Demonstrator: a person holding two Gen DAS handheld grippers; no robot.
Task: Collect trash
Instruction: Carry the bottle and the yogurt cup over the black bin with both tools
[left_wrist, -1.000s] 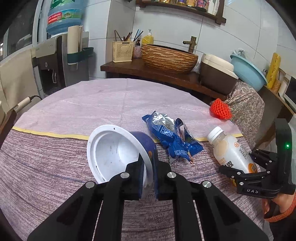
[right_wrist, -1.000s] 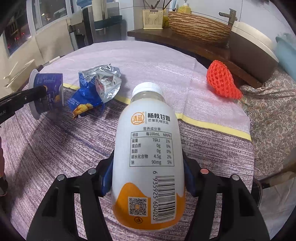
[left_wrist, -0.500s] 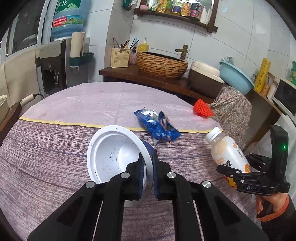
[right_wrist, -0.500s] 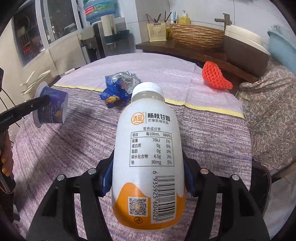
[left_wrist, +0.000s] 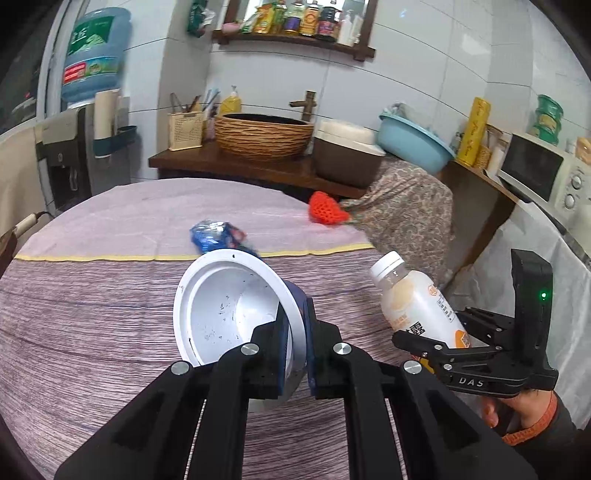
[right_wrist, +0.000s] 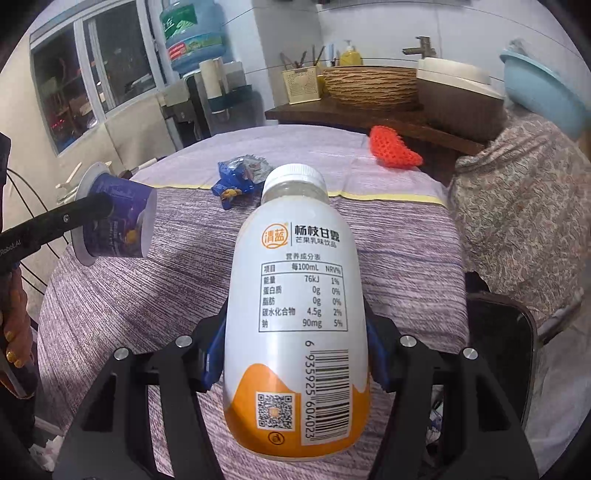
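My left gripper (left_wrist: 295, 343) is shut on the rim of an empty blue cup with a white inside (left_wrist: 229, 306) and holds it above the table; the cup (right_wrist: 118, 221) also shows at the left in the right wrist view. My right gripper (right_wrist: 295, 354) is shut on a white and orange drink bottle (right_wrist: 295, 314), held above the table's near edge; the bottle (left_wrist: 417, 306) shows at the right in the left wrist view. A crumpled blue foil wrapper (left_wrist: 216, 236) (right_wrist: 240, 175) lies on the round table beyond the cup.
An orange net sponge (left_wrist: 327, 208) (right_wrist: 395, 147) lies at the table's far right edge. A striped purple cloth (left_wrist: 92, 314) covers the table. Behind stand a wooden counter with a woven basin (left_wrist: 264, 136), a water dispenser (left_wrist: 74, 147) and a floral-covered object (left_wrist: 406, 206).
Both grippers have risen and pulled back from the table with the cup and the bottle. The wrapper and sponge now look farther away.
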